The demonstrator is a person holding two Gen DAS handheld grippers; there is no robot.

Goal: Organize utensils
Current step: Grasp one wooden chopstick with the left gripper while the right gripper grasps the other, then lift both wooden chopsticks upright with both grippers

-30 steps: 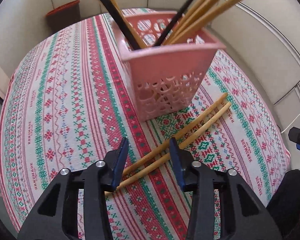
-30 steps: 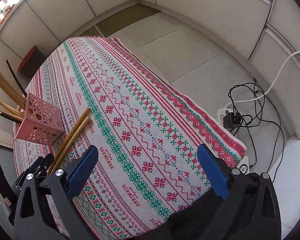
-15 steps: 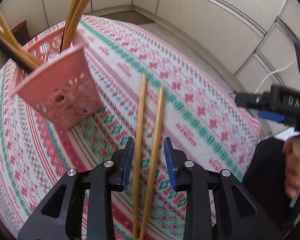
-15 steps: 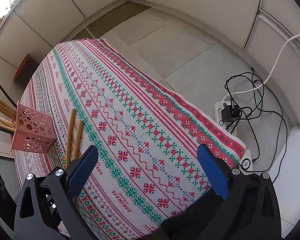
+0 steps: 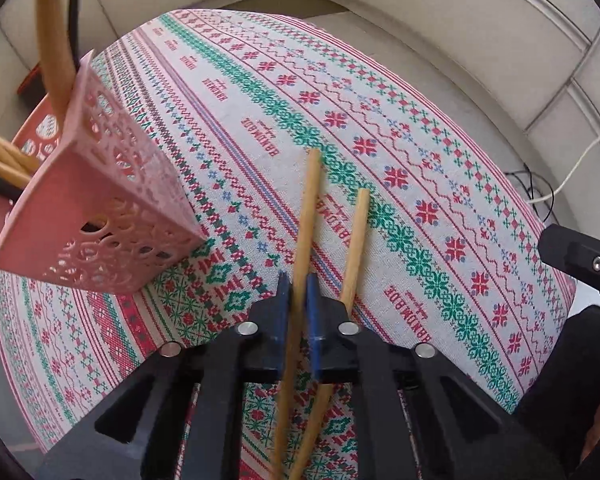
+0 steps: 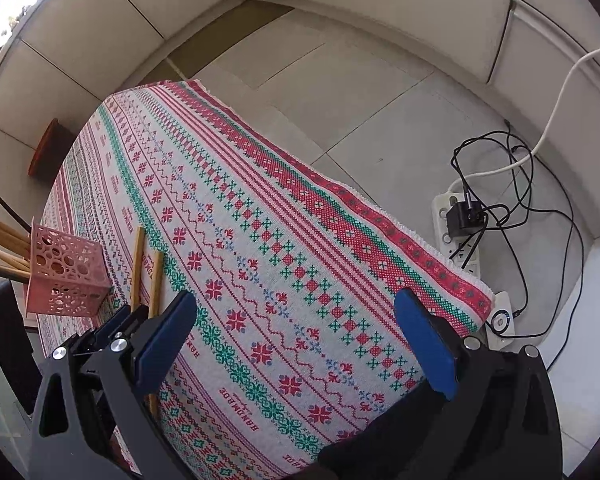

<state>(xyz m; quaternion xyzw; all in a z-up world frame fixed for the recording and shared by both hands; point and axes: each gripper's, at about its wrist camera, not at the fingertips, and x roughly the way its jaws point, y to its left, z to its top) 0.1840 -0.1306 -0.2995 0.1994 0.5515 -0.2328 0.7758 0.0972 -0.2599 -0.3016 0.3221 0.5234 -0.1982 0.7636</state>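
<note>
Two wooden chopsticks lie side by side on the patterned tablecloth [image 5: 380, 128]. My left gripper [image 5: 298, 280] points steeply down and is shut on the left chopstick [image 5: 309, 208], its blue pads pressing on both sides. The right chopstick [image 5: 357, 240] runs just outside the right finger, not gripped. A pink perforated basket [image 5: 112, 200] with several chopsticks in it stands to the left. In the right wrist view my right gripper [image 6: 296, 304] hangs wide open over the cloth, holding nothing; the basket [image 6: 64, 276] and both chopsticks [image 6: 138, 256] lie to its left.
The table's right edge [image 6: 380, 216] drops to a tiled floor with a white power strip [image 6: 456, 232] and black cables. A red-brown bin [image 6: 48, 148] stands on the floor beyond the far end of the table. A dark sleeve [image 5: 560, 360] shows at the lower right.
My left gripper swung away from the basket, lined up along the chopsticks and closed from straddling both onto the left one. The right gripper stayed wide open, barely moving.
</note>
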